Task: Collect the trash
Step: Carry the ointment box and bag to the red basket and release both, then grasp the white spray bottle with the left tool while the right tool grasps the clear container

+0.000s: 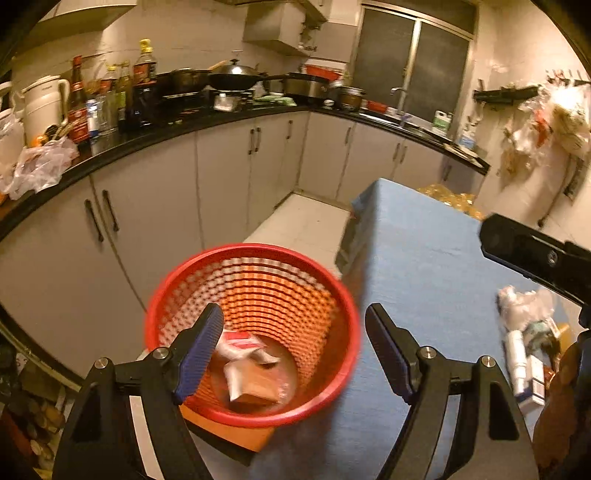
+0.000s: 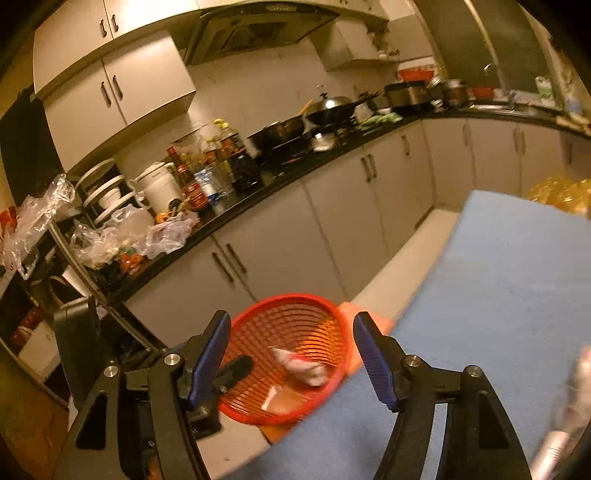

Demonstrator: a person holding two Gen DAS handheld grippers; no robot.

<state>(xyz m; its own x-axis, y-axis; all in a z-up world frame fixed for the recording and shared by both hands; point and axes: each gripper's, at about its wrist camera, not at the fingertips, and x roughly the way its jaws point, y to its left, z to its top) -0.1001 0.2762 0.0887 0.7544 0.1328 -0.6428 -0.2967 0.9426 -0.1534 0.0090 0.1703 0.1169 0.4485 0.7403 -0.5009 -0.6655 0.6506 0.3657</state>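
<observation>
Left wrist view: the left gripper (image 1: 293, 347) hangs with jaws apart and empty over the red mesh wastebasket (image 1: 207, 266), which holds a crumpled red-and-white wrapper (image 1: 242, 345) and a small carton (image 1: 255, 387). Only here does more trash (image 1: 524, 332) show, lying on the blue tablecloth (image 1: 417, 251).

Right wrist view: the right gripper (image 2: 290, 354), jaws apart and empty, faces the same wastebasket (image 2: 258, 410), with crumpled paper (image 2: 301, 365) inside. Only here the range hood (image 2: 258, 26) appears.
</observation>
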